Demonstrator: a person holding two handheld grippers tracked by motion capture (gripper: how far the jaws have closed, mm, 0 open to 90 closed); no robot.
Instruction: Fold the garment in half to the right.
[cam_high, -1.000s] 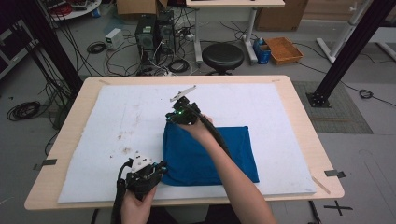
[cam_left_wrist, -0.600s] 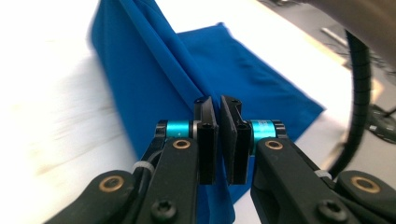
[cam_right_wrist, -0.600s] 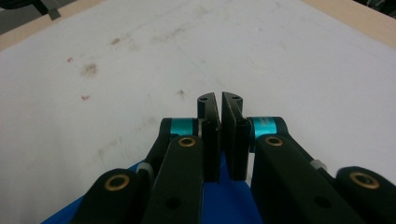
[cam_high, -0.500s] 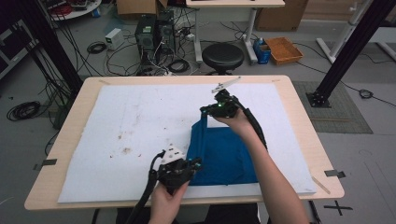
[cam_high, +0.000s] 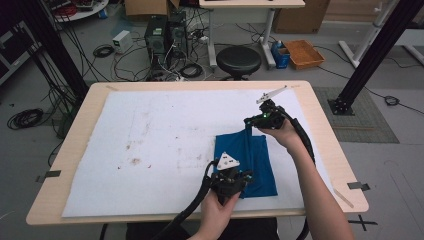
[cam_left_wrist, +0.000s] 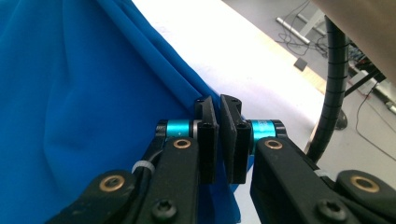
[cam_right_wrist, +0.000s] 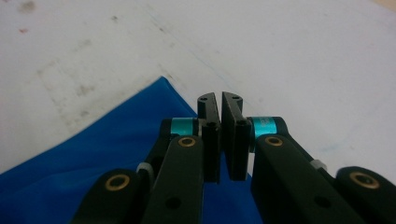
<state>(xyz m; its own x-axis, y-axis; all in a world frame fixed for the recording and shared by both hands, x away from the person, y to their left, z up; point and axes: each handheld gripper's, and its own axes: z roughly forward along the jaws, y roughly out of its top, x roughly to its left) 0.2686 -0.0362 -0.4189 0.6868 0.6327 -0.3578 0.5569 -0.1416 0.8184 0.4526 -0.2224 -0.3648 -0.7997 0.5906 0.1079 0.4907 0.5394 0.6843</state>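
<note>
Cables, a stool and computer towers crowd the workshop floor behind my tabletop (cam_high: 320, 150), which carries a stained white sheet (cam_high: 150, 145). On the right half of that sheet lies a blue cloth (cam_high: 257, 165), folded into a narrow strip that runs from near the front edge toward the middle.

My left tool (cam_high: 231, 181) is clenched on the cloth's near edge, the fabric pinched thin between its jaws in the left gripper view (cam_left_wrist: 219, 135). My right tool (cam_high: 260, 121) is clenched on the far corner, where the blue point disappears between the jaws in the right gripper view (cam_right_wrist: 219, 140).

I judge the cloth light, soft and limp: it drapes in loose folds, holds no shape of its own and will sag wherever it is not supported. It looks smooth enough to slide on the sheet. Corners and hemmed edges are the places to grip, one at each end, with the span kept taut.

Compared with a second ago, the cloth is far narrower and sits further right; it then spread wide across the middle front of the sheet. Both my hands have travelled right, the right one toward the far right corner, each tool's grip unchanged.
</note>
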